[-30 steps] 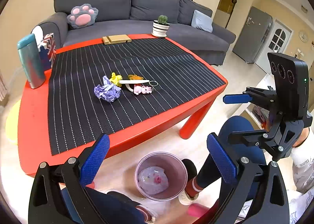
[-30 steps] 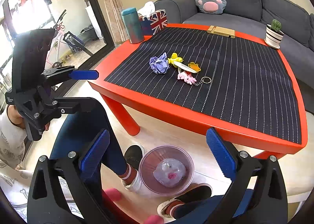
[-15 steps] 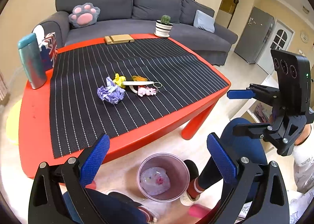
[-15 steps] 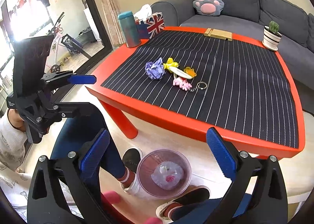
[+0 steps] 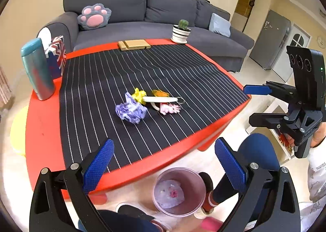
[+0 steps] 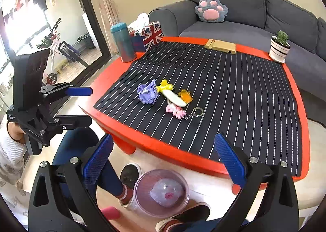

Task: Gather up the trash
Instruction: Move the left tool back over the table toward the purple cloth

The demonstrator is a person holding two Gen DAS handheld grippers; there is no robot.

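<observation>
Both grippers hung low at the near table edge, empty: left gripper (image 5: 163, 167) and right gripper (image 6: 163, 160) each had their blue pads spread wide, nothing between them. Directly below, on the floor between the person's feet, stood the pink bin (image 5: 198, 177) with a pale wad already in it. Farther in, mid-mat, lay the crumpled purple paper (image 5: 131, 109), touching a yellow toy (image 5: 138, 94) and just beside a white strip (image 5: 160, 99) and a pink keychain (image 5: 169, 108). Judged step: reach for the paper. Best done by coming down from the open left side, jaws straddling the wad, clear of the toys. The wad was a lump with no real long axis; one peak pointed up and away, toward the sofa (image 5: 126, 4).
</observation>
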